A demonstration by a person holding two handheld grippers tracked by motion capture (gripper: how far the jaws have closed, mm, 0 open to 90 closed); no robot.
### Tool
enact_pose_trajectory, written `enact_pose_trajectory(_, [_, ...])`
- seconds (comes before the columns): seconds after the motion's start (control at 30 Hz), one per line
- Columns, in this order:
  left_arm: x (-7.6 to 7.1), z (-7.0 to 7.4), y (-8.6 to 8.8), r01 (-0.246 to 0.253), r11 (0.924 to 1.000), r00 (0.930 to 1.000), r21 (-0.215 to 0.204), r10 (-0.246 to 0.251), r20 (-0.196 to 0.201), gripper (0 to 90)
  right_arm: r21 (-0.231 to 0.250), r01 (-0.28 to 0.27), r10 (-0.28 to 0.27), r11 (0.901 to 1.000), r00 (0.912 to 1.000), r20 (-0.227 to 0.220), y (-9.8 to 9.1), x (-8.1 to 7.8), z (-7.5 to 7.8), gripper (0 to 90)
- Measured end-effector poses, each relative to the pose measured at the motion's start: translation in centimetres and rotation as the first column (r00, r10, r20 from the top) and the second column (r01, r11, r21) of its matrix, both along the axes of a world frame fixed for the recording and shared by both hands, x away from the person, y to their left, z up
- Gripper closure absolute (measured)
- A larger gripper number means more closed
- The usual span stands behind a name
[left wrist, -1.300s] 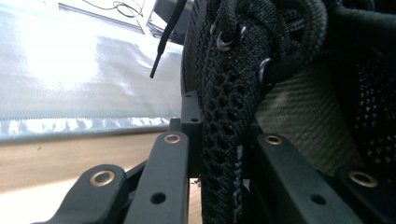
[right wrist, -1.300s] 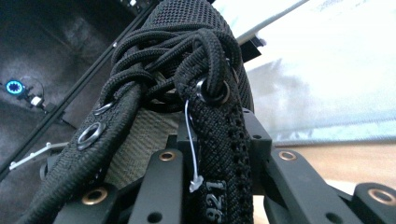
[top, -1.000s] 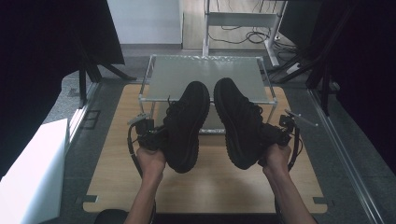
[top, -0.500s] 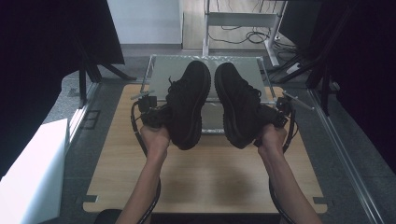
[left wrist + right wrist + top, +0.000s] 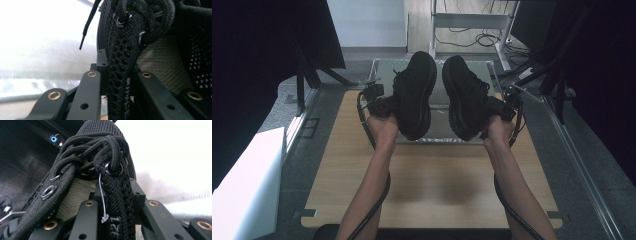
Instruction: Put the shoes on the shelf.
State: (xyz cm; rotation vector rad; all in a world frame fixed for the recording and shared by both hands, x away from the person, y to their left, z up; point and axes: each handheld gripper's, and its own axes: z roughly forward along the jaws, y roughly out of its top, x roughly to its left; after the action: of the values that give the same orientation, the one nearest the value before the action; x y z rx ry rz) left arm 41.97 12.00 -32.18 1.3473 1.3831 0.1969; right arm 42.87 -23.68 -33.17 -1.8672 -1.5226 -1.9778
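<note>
1. Left gripper (image 5: 379, 102) is clenched on the left shoe (image 5: 414, 95). In the left gripper view the jaws stand either side of the mesh eyelet edge of the left shoe (image 5: 120, 75) and press it flat between them, with the tan lining just to the right.
2. Right gripper (image 5: 502, 107) is clenched on the right shoe (image 5: 464, 97) in the same manner. In the right gripper view the collar strip of the right shoe (image 5: 117, 202) sits between the jaws, with a white plastic tag tie (image 5: 102, 200) hanging beside it.
3. Position: both shoes are held in the air over the far part of the wooden table (image 5: 432, 185), toes pointing away from the person, soles turned toward each other, a narrow gap between them.
4. Judgement on the grip: pinching the thin upper edge near the laces gives the jaws something narrow enough to close on. The sole and body look too wide. The hold hangs each shoe from its outer side, so the weight may tip it.
5. Judgement on purpose: the pair is carried side by side, probably toward the glass-topped stand (image 5: 384, 72) at the far edge of the table.
6. Surroundings: white box (image 5: 247, 185) at the left and black stands (image 5: 307, 80) either side.
7. Obstructions: a loose lace end (image 5: 86, 27) dangles and could snag. The shoes hide most of the glass top from the high view, so whether it is free cannot be told.
</note>
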Motion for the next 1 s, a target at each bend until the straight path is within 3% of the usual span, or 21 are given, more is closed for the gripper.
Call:
enact_pose_trajectory(0.33, [3.1, 0.8, -0.5, -0.044, 0.9988, 0.9987, 0.023, 0.044, -0.026, 79.3, -0.013, 0.043, -0.043, 0.9990, 0.9989, -0.018, 0.3, 2.9, 0.7, 74.8])
enact_pose_trajectory(0.6, [5.2, 1.4, -1.4, -0.075, 0.9937, 0.9953, 0.083, 0.080, -0.054, 79.2, -0.057, 0.067, -0.069, 0.9961, 0.9974, -0.023, 1.1, 4.9, 1.1, 74.8])
enact_pose_trajectory(0.87, [7.1, 1.7, -2.5, -0.105, 0.9779, 0.9893, 0.180, 0.121, -0.080, 79.0, -0.150, 0.101, -0.107, 0.9835, 0.9937, -0.033, 1.8, 6.6, 1.2, 74.8])
enact_pose_trajectory(1.0, [7.7, 2.0, -2.7, -0.115, 0.9713, 0.9871, 0.208, 0.135, -0.086, 78.8, -0.191, 0.111, -0.121, 0.9754, 0.9917, -0.044, 2.4, 7.5, 1.2, 74.6])
